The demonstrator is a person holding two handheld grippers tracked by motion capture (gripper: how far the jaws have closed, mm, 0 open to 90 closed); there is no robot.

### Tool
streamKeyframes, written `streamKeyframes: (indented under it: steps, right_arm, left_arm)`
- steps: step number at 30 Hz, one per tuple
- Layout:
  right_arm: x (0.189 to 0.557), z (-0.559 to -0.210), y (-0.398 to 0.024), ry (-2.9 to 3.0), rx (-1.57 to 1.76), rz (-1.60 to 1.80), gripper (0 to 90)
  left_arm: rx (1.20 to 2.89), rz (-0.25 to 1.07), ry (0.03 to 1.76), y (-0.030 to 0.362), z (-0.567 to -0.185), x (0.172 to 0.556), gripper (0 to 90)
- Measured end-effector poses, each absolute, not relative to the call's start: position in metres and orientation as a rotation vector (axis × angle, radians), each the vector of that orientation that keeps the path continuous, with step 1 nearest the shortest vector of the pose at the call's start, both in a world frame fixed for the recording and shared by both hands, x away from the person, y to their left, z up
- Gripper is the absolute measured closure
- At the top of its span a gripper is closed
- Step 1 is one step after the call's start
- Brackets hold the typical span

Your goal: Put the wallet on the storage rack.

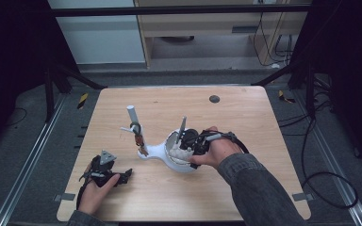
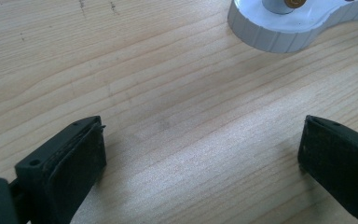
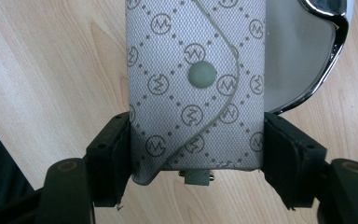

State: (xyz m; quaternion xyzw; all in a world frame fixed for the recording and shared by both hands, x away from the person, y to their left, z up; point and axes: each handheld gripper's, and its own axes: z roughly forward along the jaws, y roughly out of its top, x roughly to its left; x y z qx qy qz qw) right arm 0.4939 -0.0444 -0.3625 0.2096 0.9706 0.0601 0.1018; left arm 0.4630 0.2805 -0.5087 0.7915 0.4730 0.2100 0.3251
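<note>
Right tool (image 3: pixel 196 154) is clamped on both edges of a patterned grey pouch (image 3: pixel 196 79), held over the white stand's dish (image 1: pixel 172 157) at mid-desk, apparently for setting down there. Left tool (image 2: pixel 200 154) is rested spread and idle on the near-left desk (image 2: pixel 121 70).

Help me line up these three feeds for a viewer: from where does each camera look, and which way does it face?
High view: above the person's side, facing forward and down on the light wooden table; forearms, left gripper and right gripper show.
Left gripper view: rides the left gripper, facing down at bare wood; both black jaws wide apart.
Right gripper view: rides the right gripper, jaws clamped on a grey monogrammed fabric pouch.
Shared: the white plastic stand base appears in the high and left gripper views.
</note>
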Motion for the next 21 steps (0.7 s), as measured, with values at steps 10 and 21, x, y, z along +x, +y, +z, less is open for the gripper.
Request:
streamKeyframes:
  steps: [10, 21]
  right_arm:
    - [0.498, -0.364, -0.044, 2.867, 0.633, 0.154, 31.4]
    - [0.505, -0.368, -0.041, 2.866, 0.648, 0.144, 31.3]
  left_arm:
    - [2.075, 0.550, 1.240, 0.280, -0.509, 0.463, 0.1]
    - [2.075, 0.551, 1.240, 0.280, -0.509, 0.463, 0.1]
